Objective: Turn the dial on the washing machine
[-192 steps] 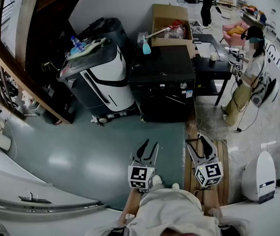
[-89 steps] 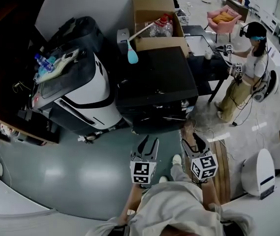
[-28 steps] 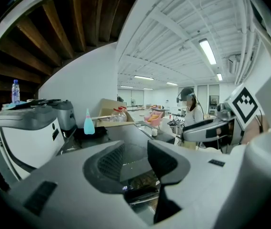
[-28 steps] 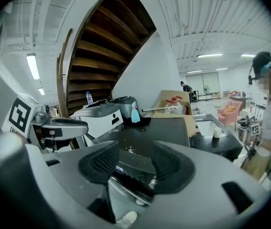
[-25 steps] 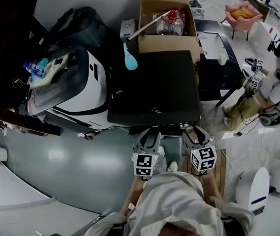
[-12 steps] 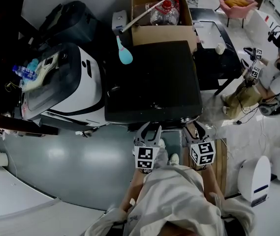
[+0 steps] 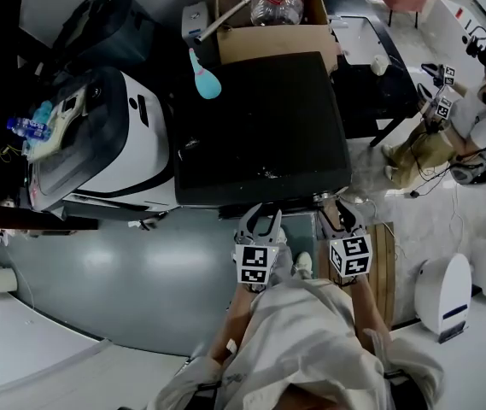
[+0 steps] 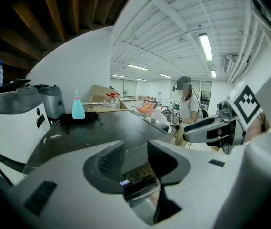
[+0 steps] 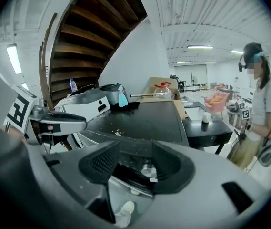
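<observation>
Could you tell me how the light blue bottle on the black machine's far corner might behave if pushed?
The light blue bottle stands upright, tapering to a narrow neck, so a push near its top would probably tip it. It looks like plastic, so likely light and not fragile. Its rounded body might roll once down.

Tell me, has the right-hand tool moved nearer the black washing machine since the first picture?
Yes. The right gripper began over open floor, well short of the washing machine; now it reaches the machine's front edge.
</observation>
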`<state>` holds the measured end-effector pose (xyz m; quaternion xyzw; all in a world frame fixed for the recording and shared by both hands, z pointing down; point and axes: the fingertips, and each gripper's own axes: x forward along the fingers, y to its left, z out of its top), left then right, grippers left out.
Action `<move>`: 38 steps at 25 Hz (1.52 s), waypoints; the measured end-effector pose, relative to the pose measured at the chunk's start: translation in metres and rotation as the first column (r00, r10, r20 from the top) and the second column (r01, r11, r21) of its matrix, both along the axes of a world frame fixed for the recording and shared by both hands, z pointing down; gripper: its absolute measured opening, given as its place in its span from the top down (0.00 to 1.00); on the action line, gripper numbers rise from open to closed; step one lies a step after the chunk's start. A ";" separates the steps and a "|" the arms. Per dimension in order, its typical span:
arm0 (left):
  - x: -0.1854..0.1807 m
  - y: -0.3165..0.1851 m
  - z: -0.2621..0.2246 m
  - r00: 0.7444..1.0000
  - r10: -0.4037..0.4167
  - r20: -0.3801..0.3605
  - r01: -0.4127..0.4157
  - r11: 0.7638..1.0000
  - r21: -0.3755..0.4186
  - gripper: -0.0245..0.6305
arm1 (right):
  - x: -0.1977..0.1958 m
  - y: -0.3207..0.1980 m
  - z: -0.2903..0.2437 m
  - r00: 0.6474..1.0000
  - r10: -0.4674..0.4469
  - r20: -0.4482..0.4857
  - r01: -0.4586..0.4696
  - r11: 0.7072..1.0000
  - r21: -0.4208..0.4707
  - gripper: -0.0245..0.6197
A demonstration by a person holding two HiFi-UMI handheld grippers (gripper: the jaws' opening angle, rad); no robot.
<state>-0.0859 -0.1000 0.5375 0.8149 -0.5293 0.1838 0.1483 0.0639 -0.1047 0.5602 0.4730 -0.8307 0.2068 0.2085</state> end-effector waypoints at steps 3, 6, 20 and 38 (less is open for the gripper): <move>0.002 -0.001 0.008 1.000 0.004 0.000 -0.004 1.000 -0.015 0.73 | 0.001 0.000 0.011 1.000 0.005 -0.009 -0.005 1.000 -0.016 0.63; 0.005 -0.001 0.016 1.000 0.006 -0.005 -0.006 1.000 -0.029 0.73 | 0.003 0.000 0.023 1.000 0.017 -0.012 -0.018 0.999 -0.036 0.63; 0.024 0.003 0.053 0.999 0.049 -0.006 -0.049 0.994 -0.101 0.73 | 0.009 -0.003 0.072 0.998 0.055 -0.034 -0.058 0.993 -0.107 0.62; 0.042 0.008 0.103 0.995 0.100 -0.008 -0.100 0.975 -0.198 0.73 | 0.009 -0.012 0.117 0.992 0.095 -0.085 -0.106 0.984 -0.140 0.57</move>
